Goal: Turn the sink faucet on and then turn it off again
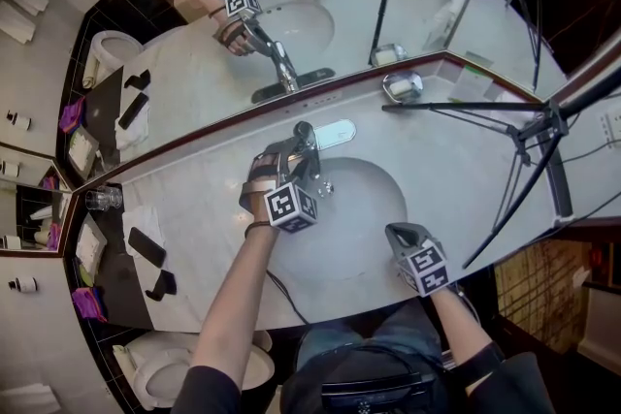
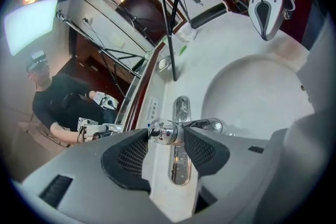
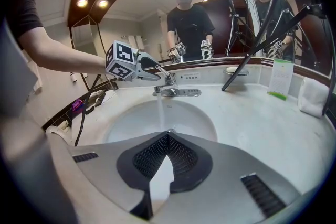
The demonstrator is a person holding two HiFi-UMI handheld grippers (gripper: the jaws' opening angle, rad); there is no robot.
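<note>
Pale vanity counter [image 1: 456, 172] beneath a wide mirror, seen from overhead and along both tongs. We read the left gripper [image 2: 166, 134] with its jaws set wide, straddling the rounded end of the lever handle [image 3: 169, 79] on top of the faucet [image 3: 177, 93]. The pads flank the handle closely, but we judge that there is no firm squeeze. The right gripper [image 3: 167, 139] is pressed fully together, holds nothing, and hangs in front of the faucet, across the basin [image 1: 374, 208]. A water stream [image 3: 161, 110] falls from the faucet, so we take the turning-on as done and the shut-off as pending. Behind and to the right of the faucet lies a tripod leg [image 1: 456, 106]. Hazards: pushing down with loose jaws could let the smooth chrome lever slip out from between them. A sideways shove would swing it instead of closing it, leaving the water running.
</note>
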